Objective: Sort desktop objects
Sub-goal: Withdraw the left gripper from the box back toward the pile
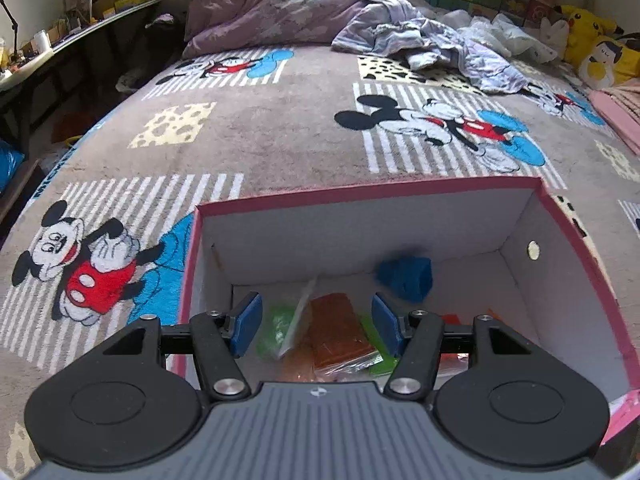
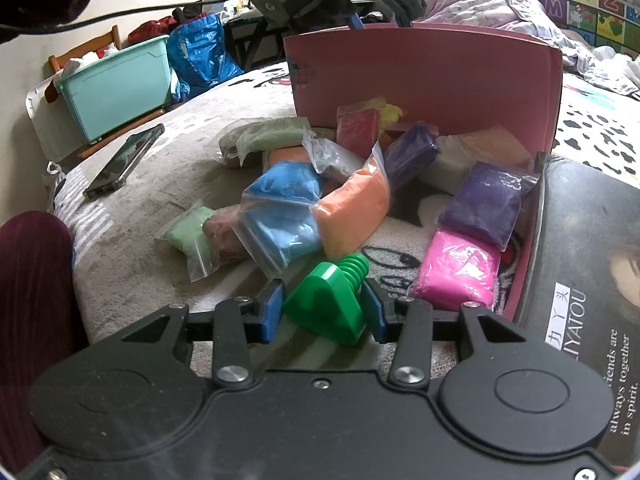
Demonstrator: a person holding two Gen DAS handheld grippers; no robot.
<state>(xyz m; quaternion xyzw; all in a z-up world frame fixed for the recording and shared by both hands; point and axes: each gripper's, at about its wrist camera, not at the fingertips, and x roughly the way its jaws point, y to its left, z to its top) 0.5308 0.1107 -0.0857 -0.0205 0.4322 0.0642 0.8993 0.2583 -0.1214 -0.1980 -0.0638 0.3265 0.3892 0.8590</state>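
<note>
In the left wrist view my left gripper [image 1: 316,326] is open and empty above the pink-rimmed box [image 1: 360,192]. Inside lie an orange clay bag [image 1: 340,332], green bags [image 1: 276,328] and a blurred blue piece [image 1: 406,280] in the air near the back wall. In the right wrist view my right gripper [image 2: 322,312] is shut on a green plastic bolt toy [image 2: 328,300] just above the blanket. In front of it lie several clay bags: blue [image 2: 288,208], orange [image 2: 356,212], purple [image 2: 484,200], pink [image 2: 456,268]. The pink box [image 2: 424,80] stands behind them.
A phone [image 2: 124,160] lies on the blanket at left. A dark printed box lid [image 2: 580,280] lies at right. A teal bin [image 2: 116,84] stands beyond the bed edge. Bedding [image 1: 280,4] and plush toys [image 1: 592,44] lie at the far end.
</note>
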